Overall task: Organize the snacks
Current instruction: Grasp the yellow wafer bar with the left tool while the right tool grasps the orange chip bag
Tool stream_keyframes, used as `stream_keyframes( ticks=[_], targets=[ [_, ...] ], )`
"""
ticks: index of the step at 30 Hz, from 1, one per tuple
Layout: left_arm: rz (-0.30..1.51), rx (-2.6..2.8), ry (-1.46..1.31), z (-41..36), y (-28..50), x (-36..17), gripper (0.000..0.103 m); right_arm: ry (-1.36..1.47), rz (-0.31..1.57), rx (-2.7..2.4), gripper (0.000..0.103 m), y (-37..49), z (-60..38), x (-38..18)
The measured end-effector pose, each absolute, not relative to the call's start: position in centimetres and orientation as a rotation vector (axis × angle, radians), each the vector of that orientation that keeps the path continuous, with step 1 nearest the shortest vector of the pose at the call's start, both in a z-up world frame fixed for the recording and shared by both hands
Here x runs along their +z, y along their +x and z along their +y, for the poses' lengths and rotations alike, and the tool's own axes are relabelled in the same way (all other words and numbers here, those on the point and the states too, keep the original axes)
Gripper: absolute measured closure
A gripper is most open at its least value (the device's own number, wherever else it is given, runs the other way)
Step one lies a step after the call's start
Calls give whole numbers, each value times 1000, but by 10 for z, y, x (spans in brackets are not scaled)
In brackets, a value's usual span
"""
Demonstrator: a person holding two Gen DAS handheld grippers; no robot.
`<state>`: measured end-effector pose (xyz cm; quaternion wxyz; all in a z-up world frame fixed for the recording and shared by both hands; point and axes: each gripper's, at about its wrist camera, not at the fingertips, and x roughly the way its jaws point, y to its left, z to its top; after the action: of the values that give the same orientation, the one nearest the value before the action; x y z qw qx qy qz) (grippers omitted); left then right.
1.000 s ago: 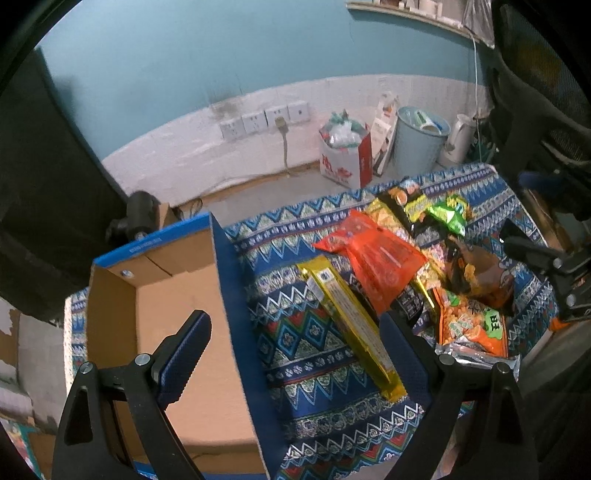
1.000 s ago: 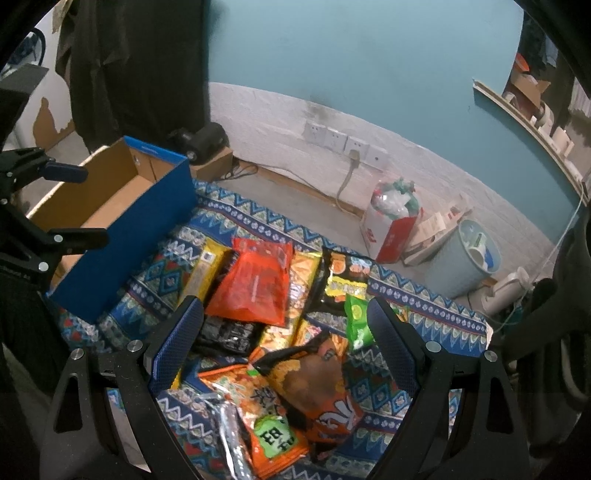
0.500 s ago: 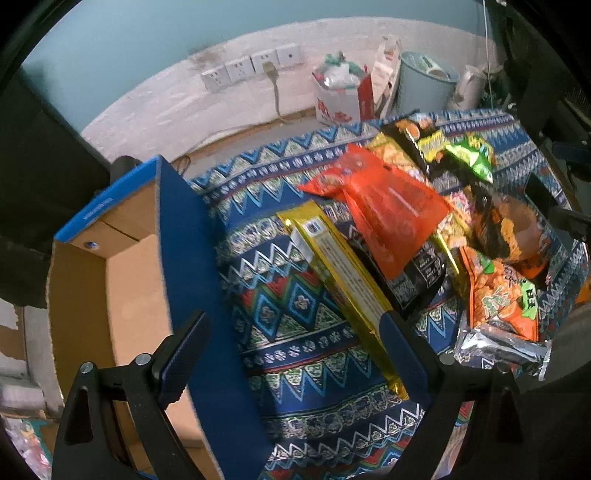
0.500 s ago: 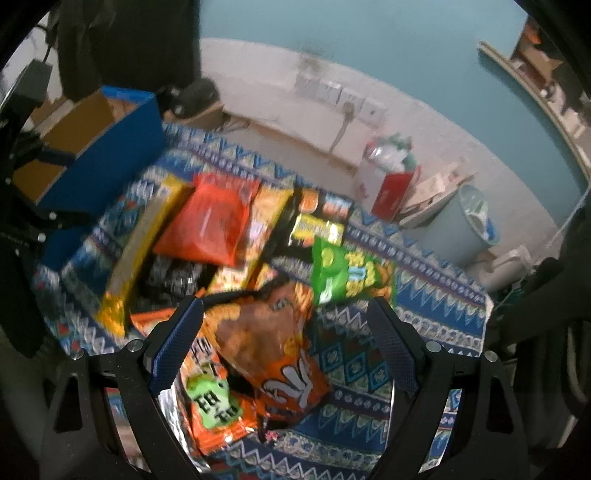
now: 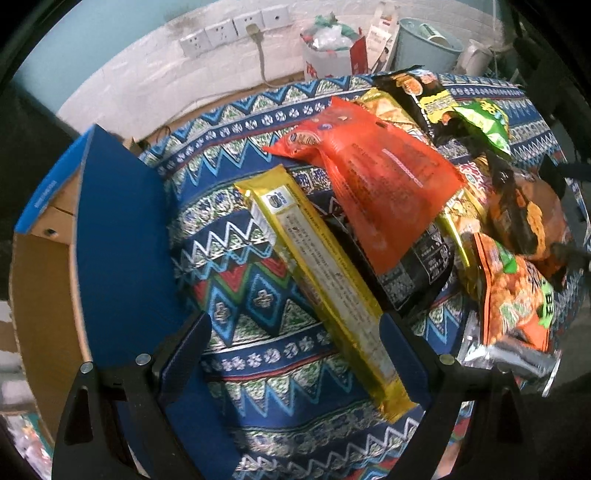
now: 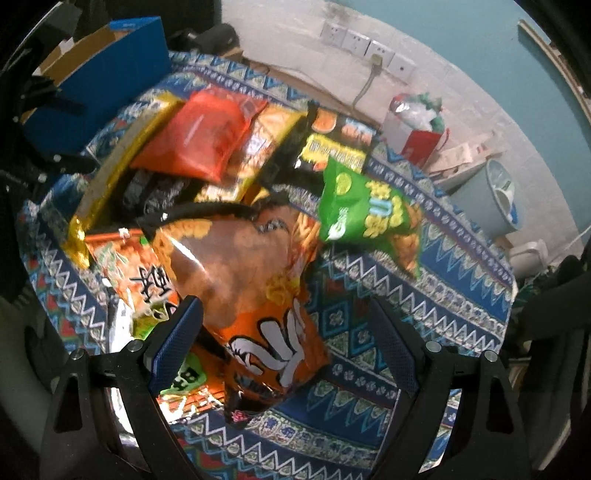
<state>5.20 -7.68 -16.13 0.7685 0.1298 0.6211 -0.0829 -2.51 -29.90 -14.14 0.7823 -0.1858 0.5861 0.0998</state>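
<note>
Snacks lie in a messy pile on a cloth (image 5: 258, 373) with blue zigzag patterns. On the left side of the pile is a long yellow pack (image 5: 325, 288), and its near end sits just by the right finger of the left gripper (image 5: 295, 354). That gripper is spread wide and holds nothing. A red bag (image 5: 384, 184) rests partly on top of a black pack (image 5: 417, 273) beside the yellow one. A cardboard box with blue sides (image 5: 118, 236) stands on the left edge of the cloth, close to the yellow pack. The right gripper (image 6: 291, 332) is spread wide too, with nothing in it (a big orange chip bag (image 6: 255, 291) lies between its fingers, but they do not touch it). A green bag (image 6: 362, 210) lies just past the orange one. Behind the cloth, wall sockets (image 5: 236, 26) and a pale bin (image 6: 495, 199) sit by the wall.
</note>
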Motion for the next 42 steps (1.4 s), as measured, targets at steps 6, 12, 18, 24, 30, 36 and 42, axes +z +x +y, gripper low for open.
stream_keyframes(
  ticks=[6,12,18,24,30,36,42],
  targets=[
    [1389,-164,214,-76,67,-179,9,-370,1308,248,14,-18,-300,-161],
    [1412,-162,178,-77,77,-199,10,-341,1332,254,15,-13,-299,-181],
    [1398,-177,195,-81,81,-208,23,-287,1325,241,35,-8,-304,-183],
    [1390,-230,208,-94,80,-209,56,-270,1314,225,49,-14,-304,-177],
    [1368,-227,249,-90,72,-202,71,-236,1283,192,60,-13,-304,-164],
    [1356,-207,254,-78,68,-191,74,-211,1254,159,63,-11,-304,-151],
    [1327,-202,266,-69,58,-179,74,-183,1206,136,63,-11,-303,-135]
  ],
)
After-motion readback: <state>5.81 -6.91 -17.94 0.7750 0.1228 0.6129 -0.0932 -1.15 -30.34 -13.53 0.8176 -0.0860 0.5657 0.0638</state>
